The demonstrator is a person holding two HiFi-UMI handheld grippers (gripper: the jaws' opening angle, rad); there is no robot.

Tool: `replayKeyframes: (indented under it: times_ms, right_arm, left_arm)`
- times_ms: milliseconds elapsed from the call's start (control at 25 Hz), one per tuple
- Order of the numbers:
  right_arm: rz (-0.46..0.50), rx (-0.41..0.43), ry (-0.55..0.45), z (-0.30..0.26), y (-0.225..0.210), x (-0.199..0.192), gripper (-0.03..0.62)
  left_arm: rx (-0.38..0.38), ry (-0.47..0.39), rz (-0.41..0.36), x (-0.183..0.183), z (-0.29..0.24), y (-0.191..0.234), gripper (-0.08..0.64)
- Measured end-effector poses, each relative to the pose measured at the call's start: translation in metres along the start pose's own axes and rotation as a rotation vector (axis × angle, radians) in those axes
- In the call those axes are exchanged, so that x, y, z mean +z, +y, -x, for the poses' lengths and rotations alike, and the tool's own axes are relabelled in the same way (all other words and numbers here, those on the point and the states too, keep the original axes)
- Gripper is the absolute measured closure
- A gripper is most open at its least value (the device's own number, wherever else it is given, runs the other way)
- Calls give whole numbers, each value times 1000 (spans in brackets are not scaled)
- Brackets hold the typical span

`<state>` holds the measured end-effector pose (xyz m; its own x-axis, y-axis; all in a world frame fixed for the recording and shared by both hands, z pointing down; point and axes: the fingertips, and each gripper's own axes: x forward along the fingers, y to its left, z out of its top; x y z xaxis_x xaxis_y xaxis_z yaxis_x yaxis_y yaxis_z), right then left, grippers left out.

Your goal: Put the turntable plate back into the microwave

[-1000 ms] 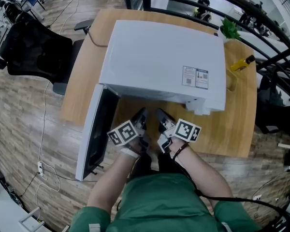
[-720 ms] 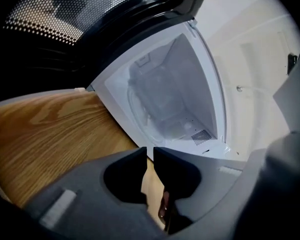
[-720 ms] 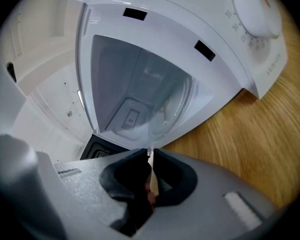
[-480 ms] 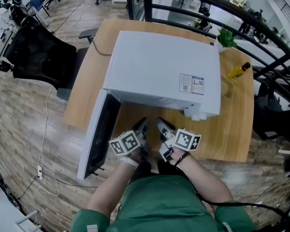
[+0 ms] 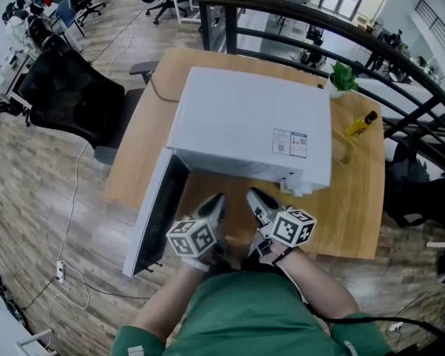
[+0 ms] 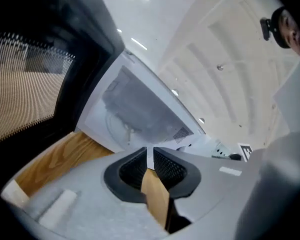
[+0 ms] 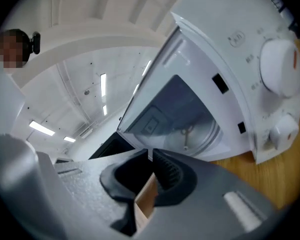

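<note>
Plainly, we face the open microwave (image 5: 245,124) on the wooden table (image 5: 356,206), its door (image 5: 154,213) swung wide at our left. Our left gripper (image 6: 150,153) has its jaws pressed together on nothing. Our right gripper (image 7: 151,155) has just been closing its jaws, whose tips meet with nothing between. The turntable plate (image 7: 190,134) seems to lie on the cavity floor, though it shows only faintly.

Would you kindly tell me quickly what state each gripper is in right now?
Left gripper: shut, empty.
Right gripper: jaws just been closing, now shut, nothing between them.
</note>
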<state>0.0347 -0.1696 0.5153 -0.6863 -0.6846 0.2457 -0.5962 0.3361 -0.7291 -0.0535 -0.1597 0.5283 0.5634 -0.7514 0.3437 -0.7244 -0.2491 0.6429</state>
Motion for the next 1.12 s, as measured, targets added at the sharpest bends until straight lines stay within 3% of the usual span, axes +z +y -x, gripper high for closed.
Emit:
replayKeyframes:
  times_ms: [240,560,1120]
  right_arm:
    - [151,40,4,6,27,11,558]
    - [259,69,-9,11,51,22,558]
    - [368,63,-58,28,70,44,568]
  left_arm:
    - [-4,-51,-164,26,13,-23,511]
    - [-35,-58,-213,35,21,-38,511]
    - [-48,-87,-379,53,37,-57,511]
